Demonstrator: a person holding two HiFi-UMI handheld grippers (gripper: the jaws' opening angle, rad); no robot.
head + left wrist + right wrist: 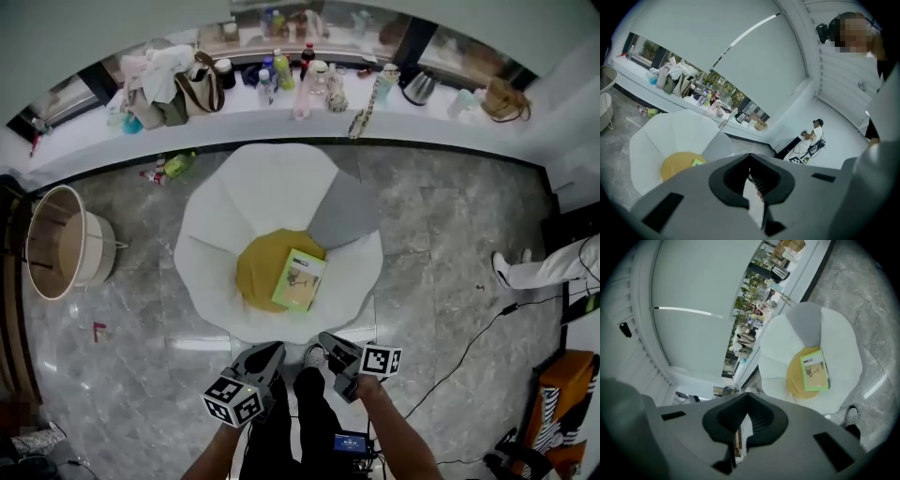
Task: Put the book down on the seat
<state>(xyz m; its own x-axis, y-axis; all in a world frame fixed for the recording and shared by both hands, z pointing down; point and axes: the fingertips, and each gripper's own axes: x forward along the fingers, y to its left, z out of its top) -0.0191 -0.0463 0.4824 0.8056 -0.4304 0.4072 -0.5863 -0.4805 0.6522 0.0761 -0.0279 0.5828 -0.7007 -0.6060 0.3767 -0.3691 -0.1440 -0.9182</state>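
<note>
One book (pixel 299 279) well beyond right gripper (pixel 331 343)

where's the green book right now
Head view: the thin green book lies flat on the round yellow seat cushion, right of its centre, inside the white petal-shaped chair.

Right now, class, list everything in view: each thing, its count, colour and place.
book: one, green, flat on the seat
seat: one, yellow, middle of the chair
chair: one, white with a grey petal, on the floor
tub: one, beige, floor at left
bag: one, brown, on the ledge
kettle: one, silver, on the ledge
bottles: several, mixed colours, on the ledge
cable: one, black, floor at right
left gripper: one, grey, shut, empty, near the chair
right gripper: one, grey, shut, empty, near the chair
</note>
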